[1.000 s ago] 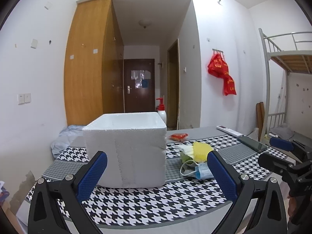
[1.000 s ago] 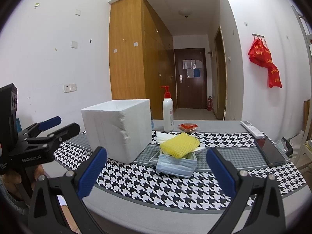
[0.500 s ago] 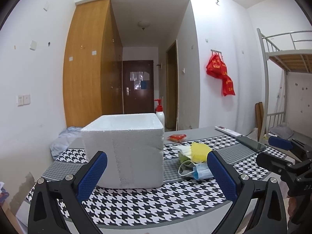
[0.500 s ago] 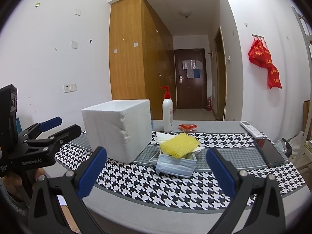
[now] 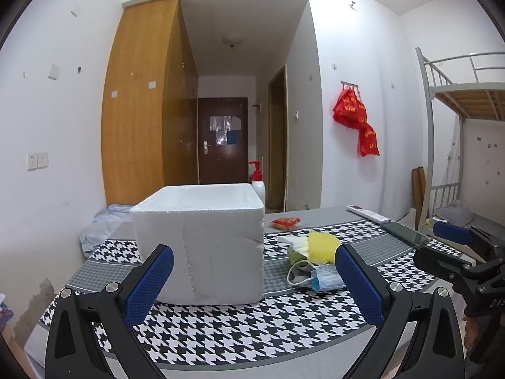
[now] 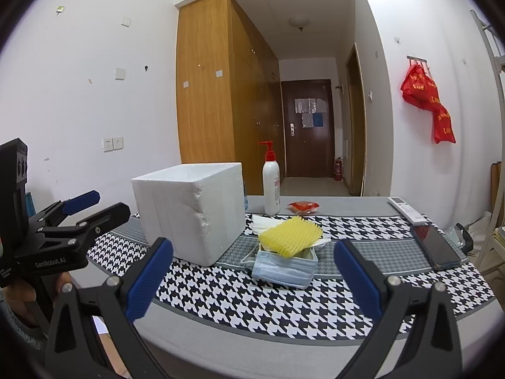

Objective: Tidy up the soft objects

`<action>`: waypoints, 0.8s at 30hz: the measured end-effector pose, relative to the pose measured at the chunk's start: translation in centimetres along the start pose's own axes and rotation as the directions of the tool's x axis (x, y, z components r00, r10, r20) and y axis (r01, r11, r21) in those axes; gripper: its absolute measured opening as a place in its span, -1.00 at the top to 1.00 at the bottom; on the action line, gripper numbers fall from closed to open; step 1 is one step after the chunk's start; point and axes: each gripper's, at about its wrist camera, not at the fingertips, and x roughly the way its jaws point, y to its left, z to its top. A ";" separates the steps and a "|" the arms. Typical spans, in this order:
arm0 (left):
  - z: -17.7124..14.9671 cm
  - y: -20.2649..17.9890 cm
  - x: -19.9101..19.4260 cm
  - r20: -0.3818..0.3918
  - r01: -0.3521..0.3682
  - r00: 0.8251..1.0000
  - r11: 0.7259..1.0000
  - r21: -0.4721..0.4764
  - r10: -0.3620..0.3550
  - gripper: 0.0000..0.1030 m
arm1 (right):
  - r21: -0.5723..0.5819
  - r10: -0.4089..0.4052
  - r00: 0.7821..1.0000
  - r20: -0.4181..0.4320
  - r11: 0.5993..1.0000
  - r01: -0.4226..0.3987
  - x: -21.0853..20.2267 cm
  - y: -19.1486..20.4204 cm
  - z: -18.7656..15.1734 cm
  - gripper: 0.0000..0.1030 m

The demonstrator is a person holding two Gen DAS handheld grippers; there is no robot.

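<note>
A white foam box (image 5: 202, 240) (image 6: 189, 214) stands open-topped on the houndstooth table (image 5: 252, 325). Right of it lies a pile of soft things: a yellow foam net (image 6: 292, 236) (image 5: 321, 245) on white tissue (image 6: 262, 222), over a blue face mask (image 6: 284, 271) (image 5: 325, 279). A green cloth (image 5: 295, 257) shows under the pile. My left gripper (image 5: 252, 281) is open and empty, short of the table's front edge, facing the box. My right gripper (image 6: 252, 281) is open and empty, short of the front edge, facing the pile.
A pump bottle (image 6: 271, 186) stands behind the box. A red packet (image 6: 303, 207), a white remote (image 6: 407, 210) and a dark phone (image 6: 435, 246) lie toward the back and right. A bunk bed (image 5: 464, 120) stands at the right.
The left wrist view has tilted up a little, so the box and pile sit lower in frame. The right gripper has barely moved. Both stay open.
</note>
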 end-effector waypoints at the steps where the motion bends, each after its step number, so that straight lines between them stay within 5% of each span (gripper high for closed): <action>1: 0.0 0.1 0.0 0.001 0.001 1.000 1.000 -0.004 -0.001 -0.98 | 0.000 -0.002 1.000 0.001 1.000 0.002 0.0 -0.1 0.0 -1.00; 24: 0.1 -1.3 4.0 -0.078 0.078 0.994 0.997 0.002 -0.078 -0.98 | 0.019 -0.019 0.998 -0.061 1.000 0.020 2.2 -2.4 -0.5 -1.00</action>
